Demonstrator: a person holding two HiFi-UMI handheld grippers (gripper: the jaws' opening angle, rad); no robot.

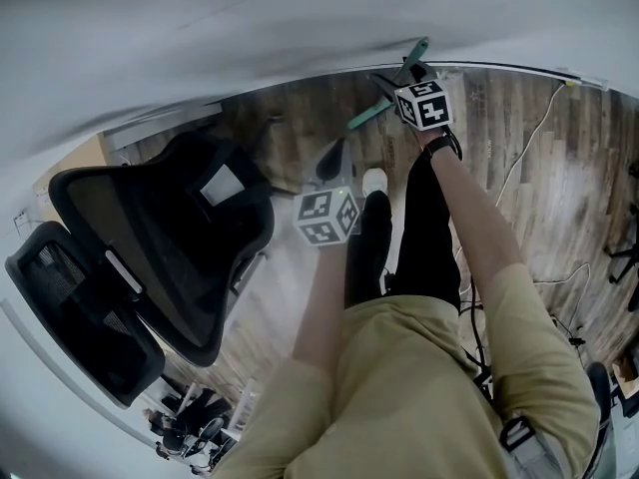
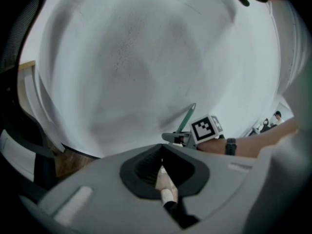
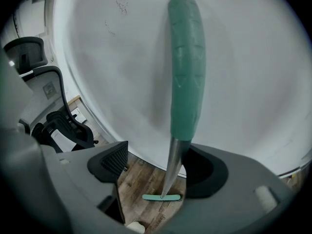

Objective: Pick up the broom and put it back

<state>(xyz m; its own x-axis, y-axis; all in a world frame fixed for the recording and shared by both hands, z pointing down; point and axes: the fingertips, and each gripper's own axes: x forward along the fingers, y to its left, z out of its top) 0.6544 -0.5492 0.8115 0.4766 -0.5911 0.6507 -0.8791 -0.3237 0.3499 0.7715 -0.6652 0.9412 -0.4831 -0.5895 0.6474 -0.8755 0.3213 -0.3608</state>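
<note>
1. Head view: a wooden floor (image 1: 544, 158) meets a white wall (image 1: 250, 28) at the top of the picture. Two black mesh office chairs (image 1: 165, 233) stand at the left. A white cable (image 1: 527, 148) trails over the boards at the right. The broom (image 1: 367, 116) stands at the foot of the wall, with its teal head on the floor and the tip of its teal handle showing in front of the wall. The right gripper (image 1: 387, 81) is held out on a stretched arm, right at the broom's shaft, and a dark watch (image 1: 440, 146) sits on that wrist. The left gripper (image 1: 332, 160) is held nearer the body, apart from the broom, with the person's white shoe (image 1: 374, 181) just beside it in the picture.

2. Left gripper view: this gripper faces the white wall. Its jaws are clenched together with the tips meeting and nothing grasped; only a thin strip of floor and shoe shows below them. Beyond them, the right gripper with its marker cube sits at the teal handle, which rises in front of the wall.

3. Right gripper view: the jaws stand wide apart, released. The broom's metal shaft rises between them, nearer the right pad, and neither pad presses on it. The teal grip continues upward in front of the wall, and the teal head rests on the floorboards near the wall's foot. The chairs show at the left edge.
</note>
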